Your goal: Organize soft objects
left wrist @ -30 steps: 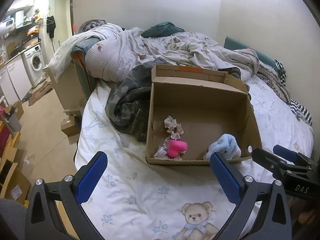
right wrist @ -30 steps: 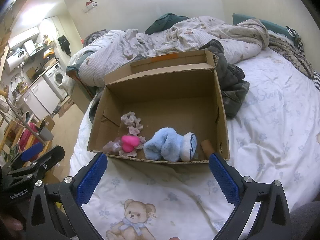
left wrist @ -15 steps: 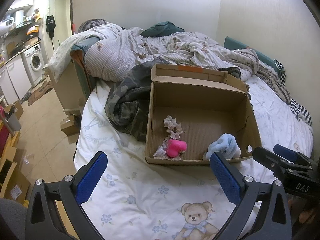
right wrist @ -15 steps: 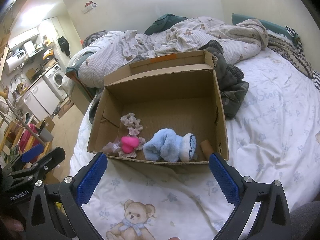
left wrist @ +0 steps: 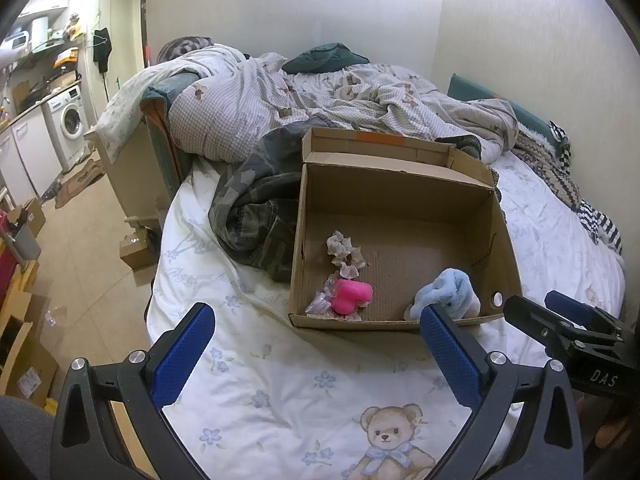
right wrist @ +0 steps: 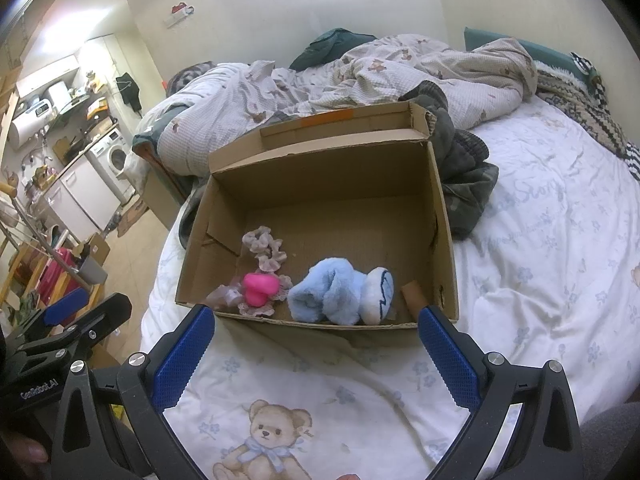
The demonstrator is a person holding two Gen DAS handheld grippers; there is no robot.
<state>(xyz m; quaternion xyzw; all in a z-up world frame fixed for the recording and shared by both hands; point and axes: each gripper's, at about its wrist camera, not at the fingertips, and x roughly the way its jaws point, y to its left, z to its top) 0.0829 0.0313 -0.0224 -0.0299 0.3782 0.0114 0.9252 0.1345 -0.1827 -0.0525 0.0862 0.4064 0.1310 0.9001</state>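
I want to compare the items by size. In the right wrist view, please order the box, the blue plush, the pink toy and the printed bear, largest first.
1. box
2. blue plush and printed bear: similar; the bear is nearer the camera, so unsure
3. pink toy

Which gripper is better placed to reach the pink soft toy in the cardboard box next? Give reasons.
Left, probably. The pink soft toy lies in the cardboard box's front-left corner, between the open left gripper's fingers. The right gripper, also open, faces the blue plush.
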